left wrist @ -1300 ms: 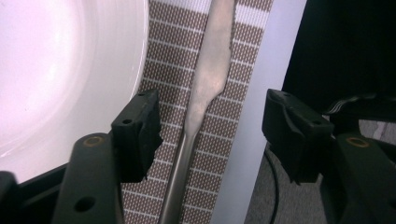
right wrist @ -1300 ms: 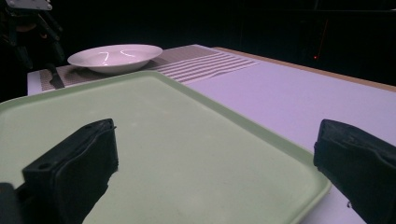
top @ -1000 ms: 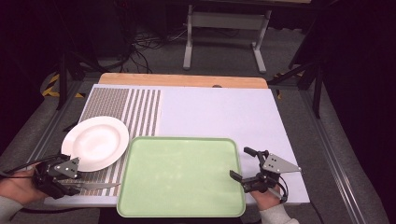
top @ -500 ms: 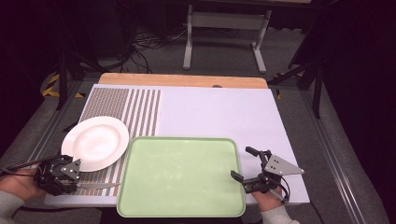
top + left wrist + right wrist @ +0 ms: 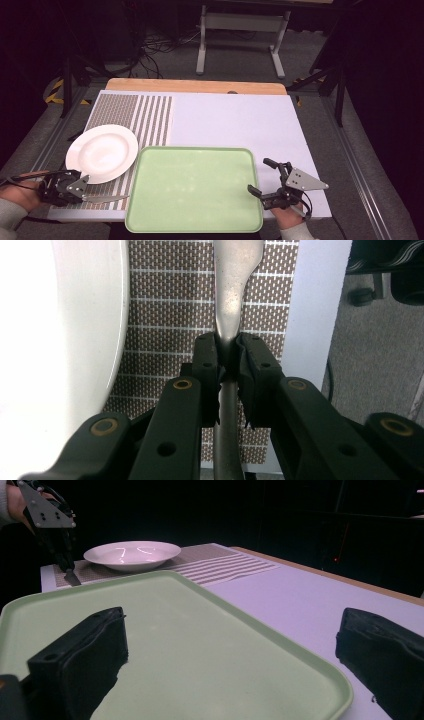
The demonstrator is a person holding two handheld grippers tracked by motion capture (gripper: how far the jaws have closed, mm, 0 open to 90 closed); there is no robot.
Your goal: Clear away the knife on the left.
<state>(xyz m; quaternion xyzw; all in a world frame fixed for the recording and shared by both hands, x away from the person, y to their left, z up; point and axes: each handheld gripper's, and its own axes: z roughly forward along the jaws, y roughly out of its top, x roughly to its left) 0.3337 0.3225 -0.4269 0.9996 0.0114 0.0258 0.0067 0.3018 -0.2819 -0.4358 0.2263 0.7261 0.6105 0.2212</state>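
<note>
No text, label, brand, number or sign can be read anywhere in these views

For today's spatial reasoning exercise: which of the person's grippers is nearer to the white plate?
Left. The left gripper, jaws just closed on the knife, sits right beside the white plate. The right gripper stands open across the green tray.
</note>
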